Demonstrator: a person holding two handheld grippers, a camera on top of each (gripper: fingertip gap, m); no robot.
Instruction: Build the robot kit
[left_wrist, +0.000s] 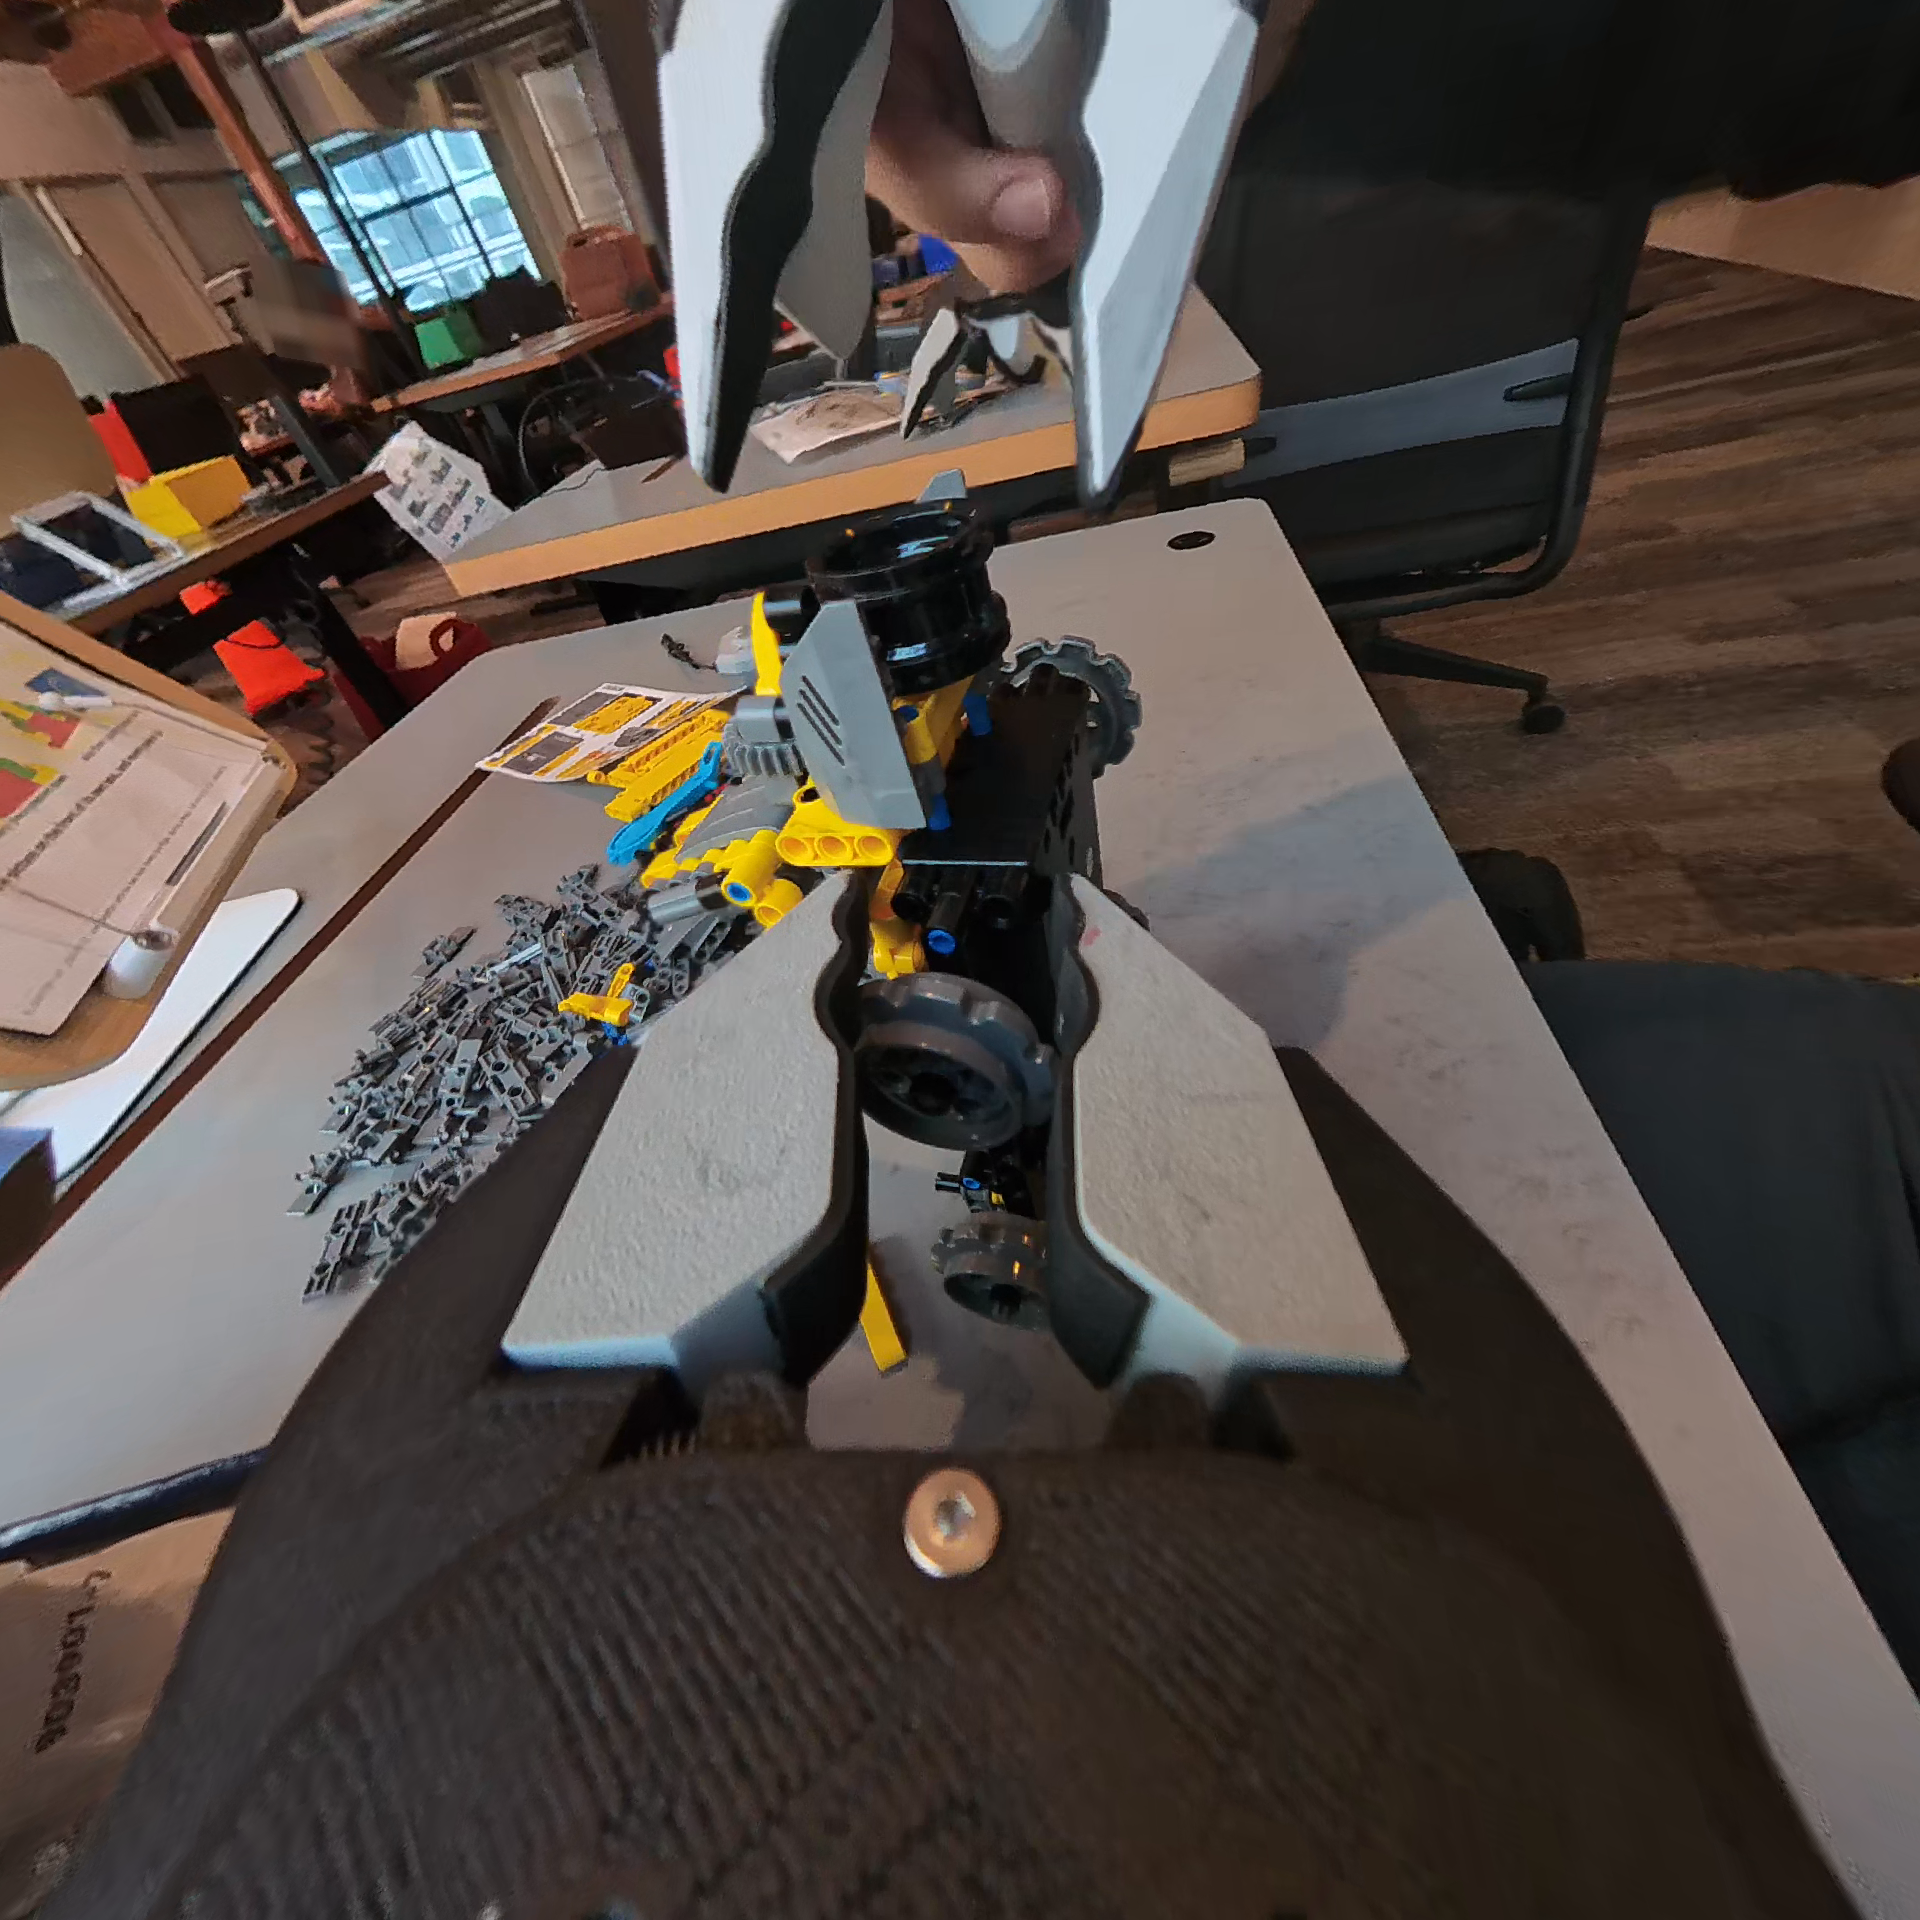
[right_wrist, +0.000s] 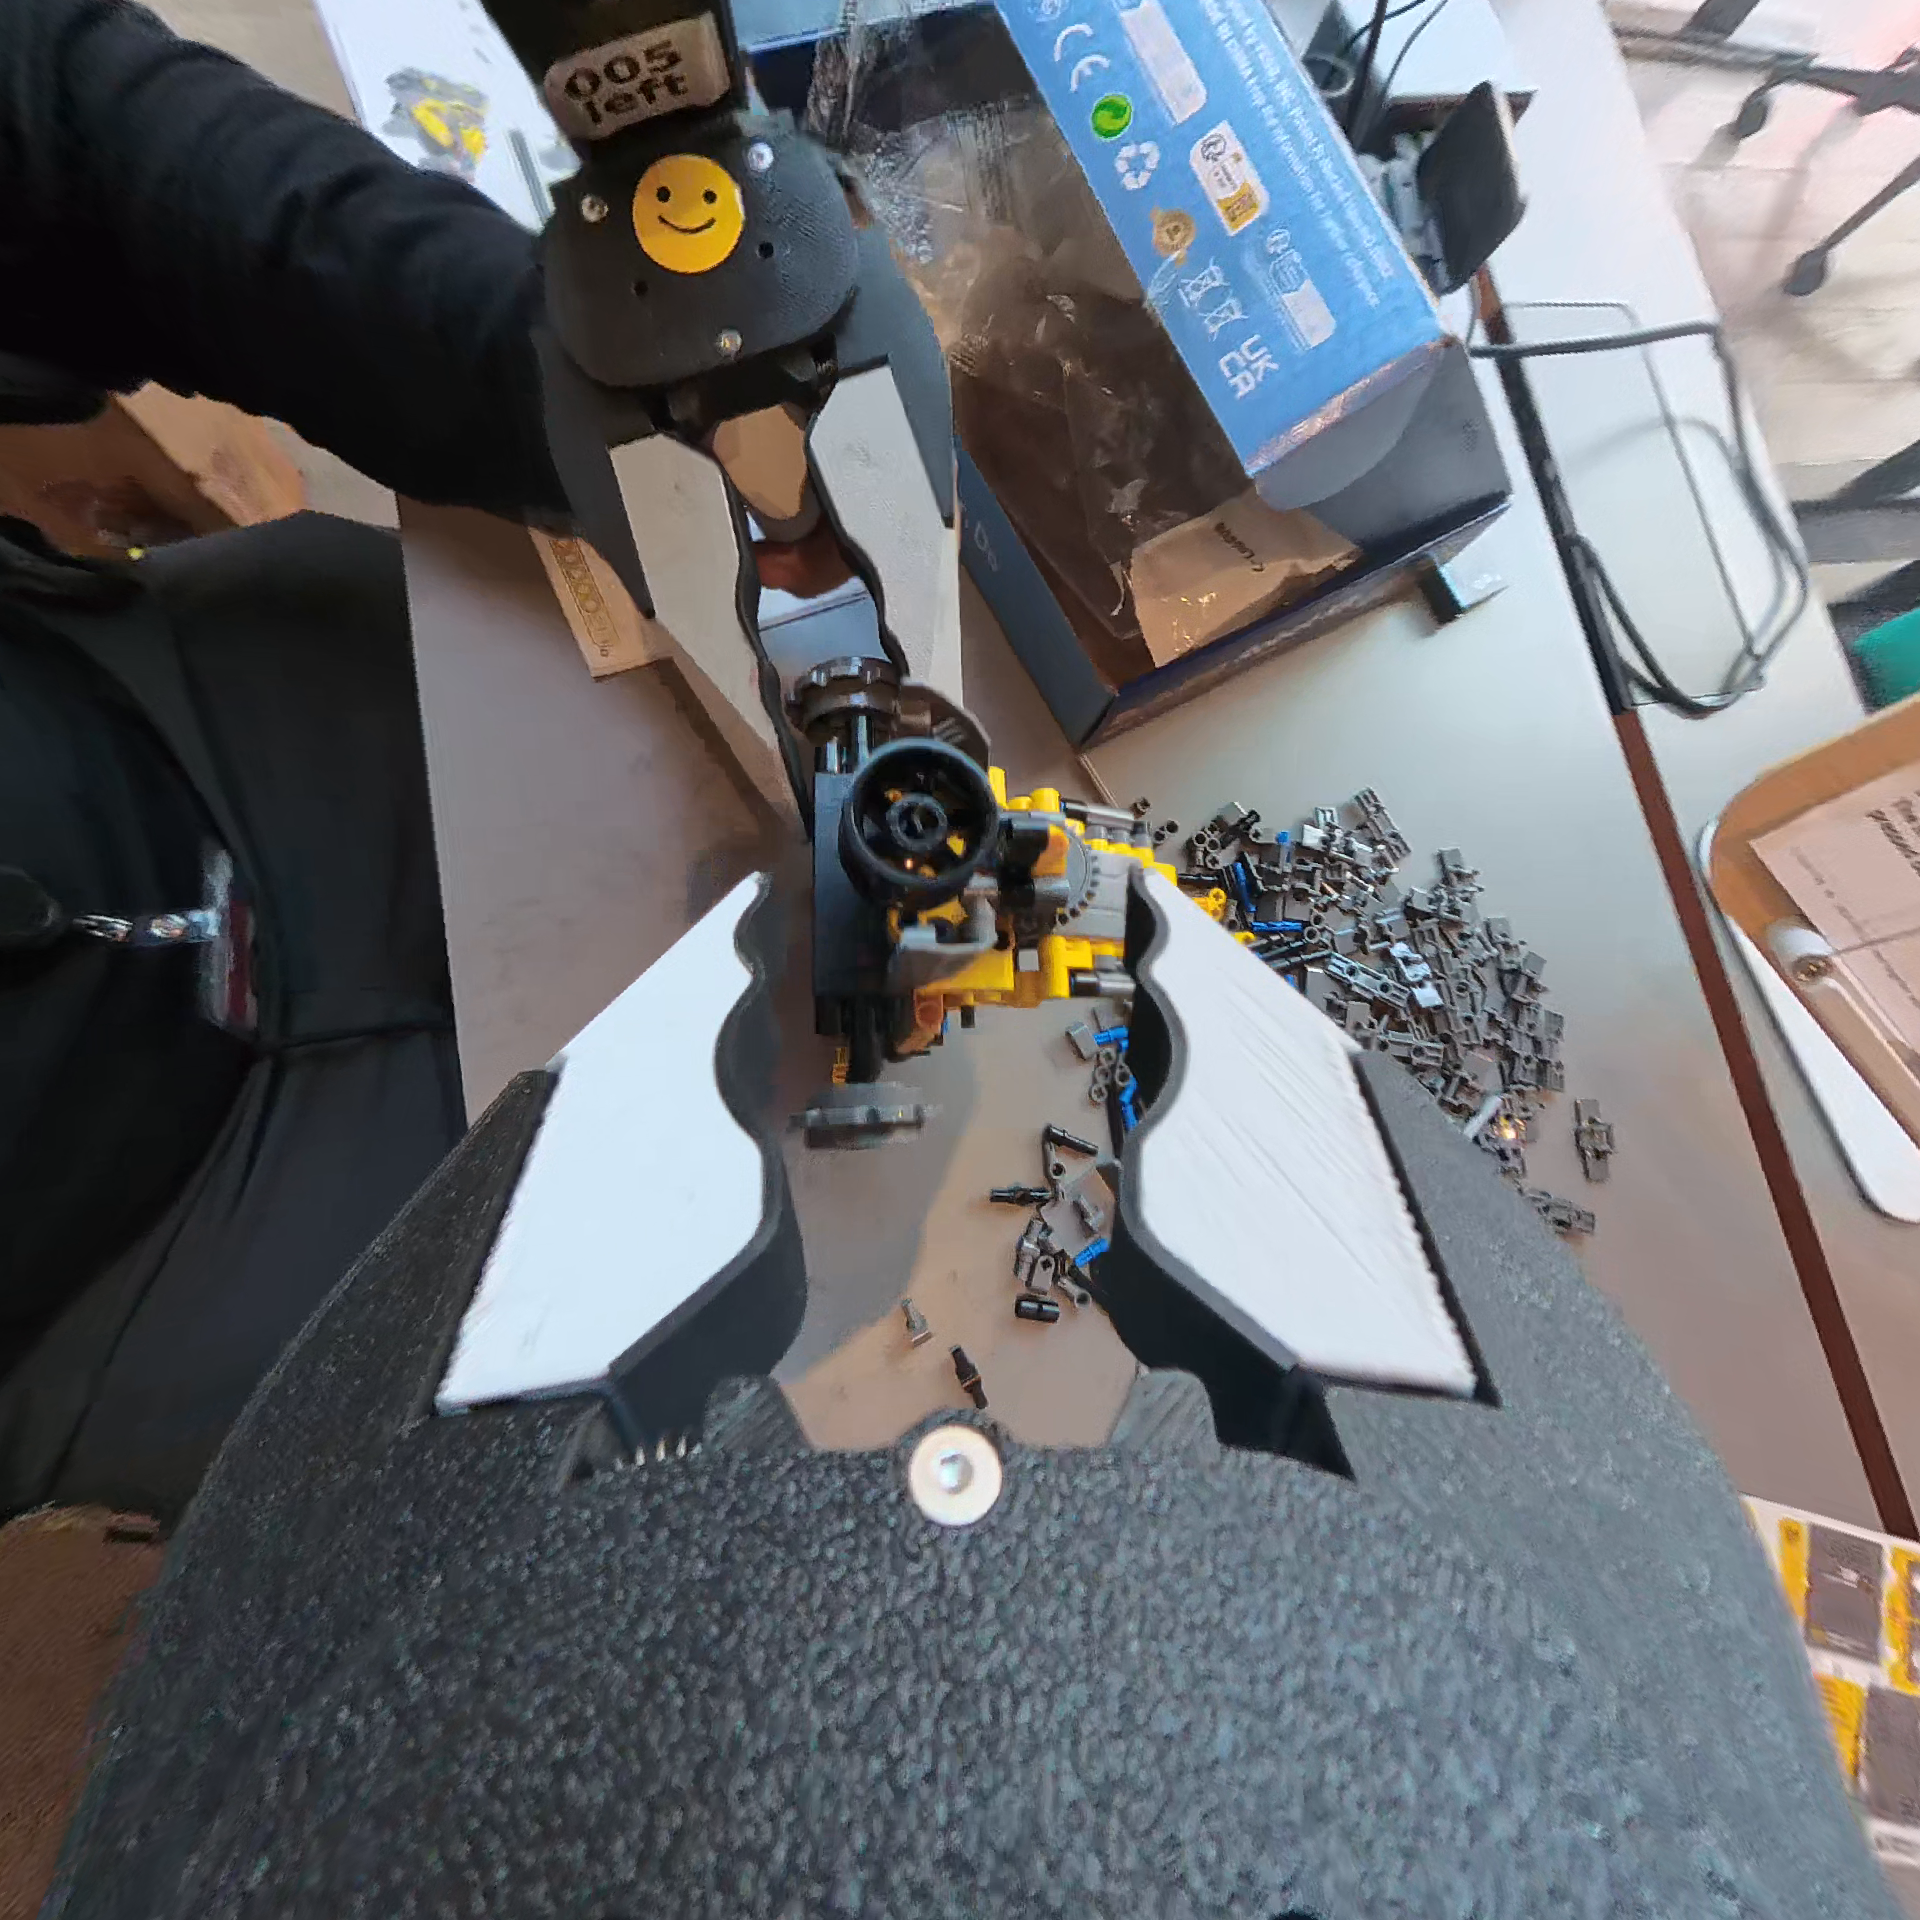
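Technic-style brick model (left_wrist: 914, 790), yellow/black/grey, stands on end on the grey table (left_wrist: 1299, 727) w/ its long axis running from the left gripper (left_wrist: 956, 935) up and away toward the black wheel hub (left_wrist: 909, 613) at its far end. Left gripper's fingers are narrow, clamped on the model's black lower frame, dark grey sprocket wheel (left_wrist: 940, 1060) sitting between them. Right gripper (right_wrist: 945, 935) is set wide, holding nothing; hub (right_wrist: 914, 826) lies straight ahead just past its tips, facing it end-on, so right is the nearer free one to the hub. Pile of small dark grey links (right_wrist: 1403, 935) lies beside the model, on the side away from the person's black sleeve (right_wrist: 260, 260). Blue printed carton (right_wrist: 1226, 208) beyond the model; printed tag and yellow smiley sticker (right_wrist: 688, 213) on left gripper's body; instruction sheet (left_wrist: 613, 732) behind the model – writing not given here
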